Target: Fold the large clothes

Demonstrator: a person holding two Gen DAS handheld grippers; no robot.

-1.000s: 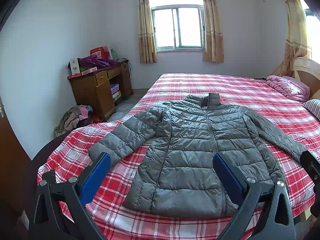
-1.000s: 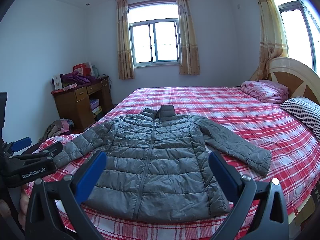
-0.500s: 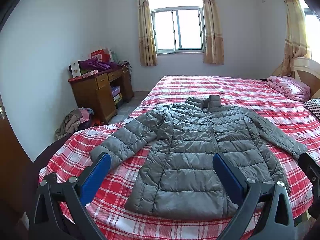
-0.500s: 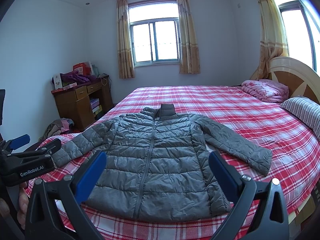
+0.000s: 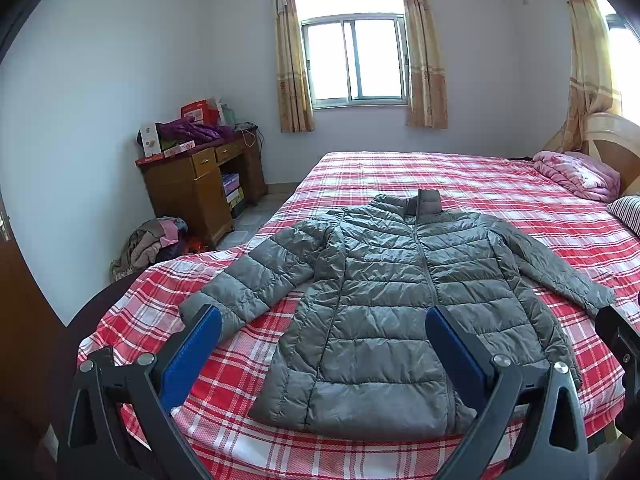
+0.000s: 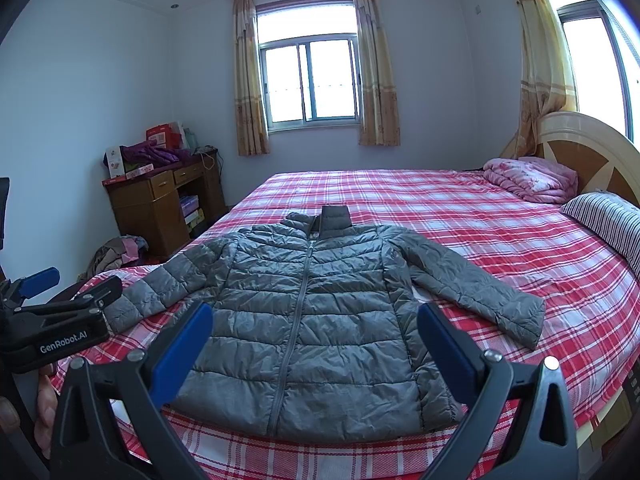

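Note:
A grey quilted puffer jacket (image 5: pixel 392 304) lies flat and zipped on the red plaid bed (image 5: pixel 460 176), collar away from me, both sleeves spread out. It also shows in the right wrist view (image 6: pixel 316 308). My left gripper (image 5: pixel 322 320) is open and empty, held above the jacket's hem near the bed's front edge. My right gripper (image 6: pixel 314 318) is open and empty, also short of the hem. The left gripper's body shows in the right wrist view (image 6: pixel 56 328) beside the left sleeve cuff.
A wooden desk (image 5: pixel 196 184) with boxes and clothes stands at the left wall, with a clothes pile (image 5: pixel 148 240) on the floor. A pink folded quilt (image 6: pixel 532 178), a striped pillow (image 6: pixel 608 220) and the headboard (image 6: pixel 592 148) are at the right.
Both grippers have shifted slightly; the jacket sits a little lower in the left wrist view. Jaws stay open and the jacket has not moved.

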